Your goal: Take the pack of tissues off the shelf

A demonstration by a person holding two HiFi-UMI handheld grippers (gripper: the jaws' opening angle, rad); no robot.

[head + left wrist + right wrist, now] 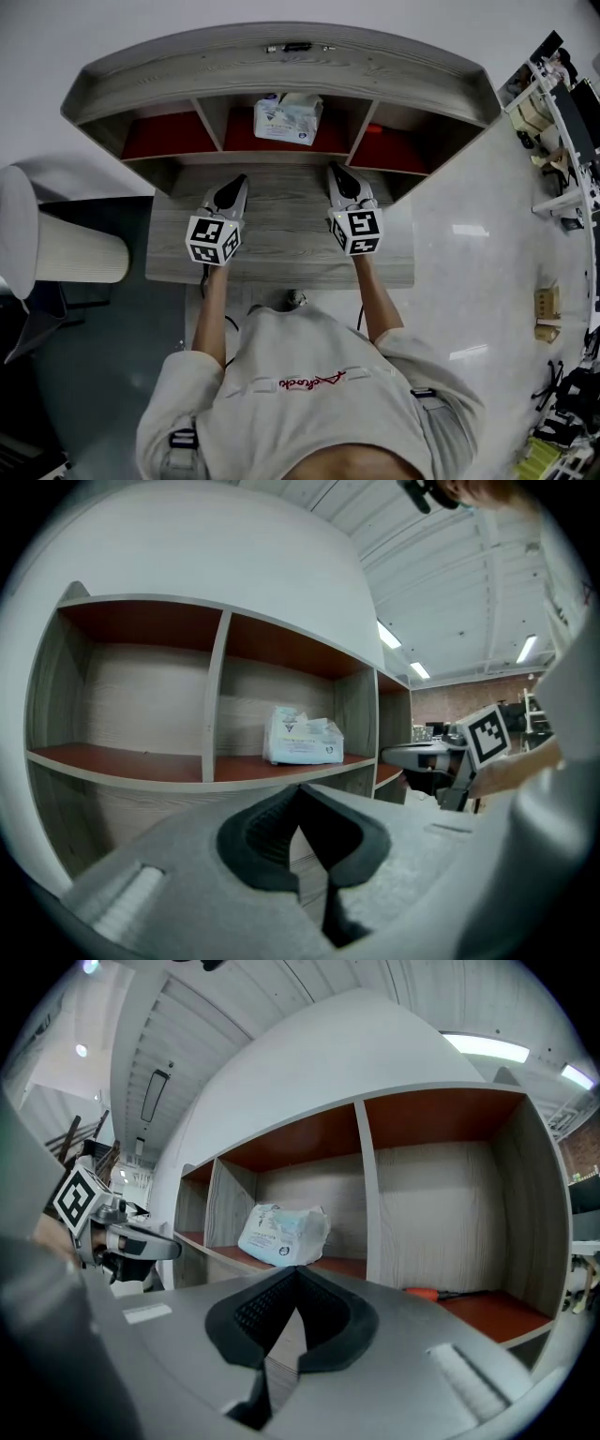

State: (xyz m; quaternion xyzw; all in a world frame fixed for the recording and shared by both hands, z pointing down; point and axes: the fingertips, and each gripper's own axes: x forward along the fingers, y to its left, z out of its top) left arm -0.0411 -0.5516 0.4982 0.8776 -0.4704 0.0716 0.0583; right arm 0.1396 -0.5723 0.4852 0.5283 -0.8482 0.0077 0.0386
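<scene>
Shelf (281, 64): three red-floored compartments side by side. Middle one holds pack of tissues (289, 119), lying near front lip, gap to divider on each side. Right one holds orange-handled tool (427, 1292), visible in right gripper view only.

Left gripper (241, 179) at 7 o'clock of pack, right gripper (335, 170) at 5 o'clock. Both over wooden tabletop (281, 246), short of shelf front edge. Both jaw pairs closed tip to tip, nothing between them.

Bare wood strip between grippers, at 6 o'clock of pack.
</scene>
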